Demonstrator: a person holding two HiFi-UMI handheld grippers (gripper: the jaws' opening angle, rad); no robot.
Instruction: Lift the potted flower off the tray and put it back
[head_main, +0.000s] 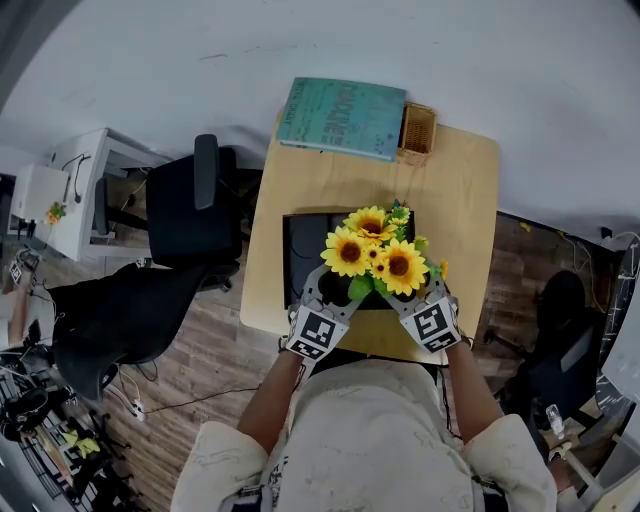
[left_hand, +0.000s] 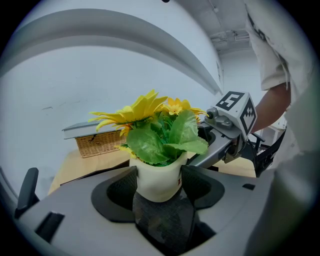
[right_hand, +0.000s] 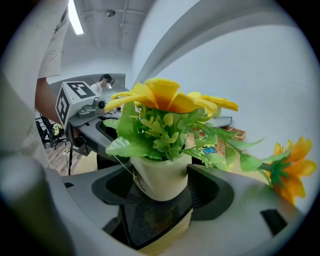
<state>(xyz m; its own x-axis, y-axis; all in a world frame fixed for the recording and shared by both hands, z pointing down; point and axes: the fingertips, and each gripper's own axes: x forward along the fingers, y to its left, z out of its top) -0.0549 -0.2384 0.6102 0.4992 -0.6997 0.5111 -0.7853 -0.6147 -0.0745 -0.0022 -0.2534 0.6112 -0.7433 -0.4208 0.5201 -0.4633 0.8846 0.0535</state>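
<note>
White pot (left_hand: 156, 181) pinched by left tool (left_hand: 160, 185) and right tool (right_hand: 162, 183), apparently raised just above tray (head_main: 300, 248). Lift looks done; set-down on tray remains.

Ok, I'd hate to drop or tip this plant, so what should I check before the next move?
1. Left tongs shut on the white pot: ok.
2. Right tongs shut on the same pot from the other side: ok.
3. Pot upright: ok, it stands level in both gripper views.
4. Pot over the black tray: cannot tell exactly; the sunflowers hide it in the head view, though they sit over the tray's near part.
5. Pot base off the tray: cannot tell.
6. Wicker basket and teal book apart from the tray: ok.
</note>
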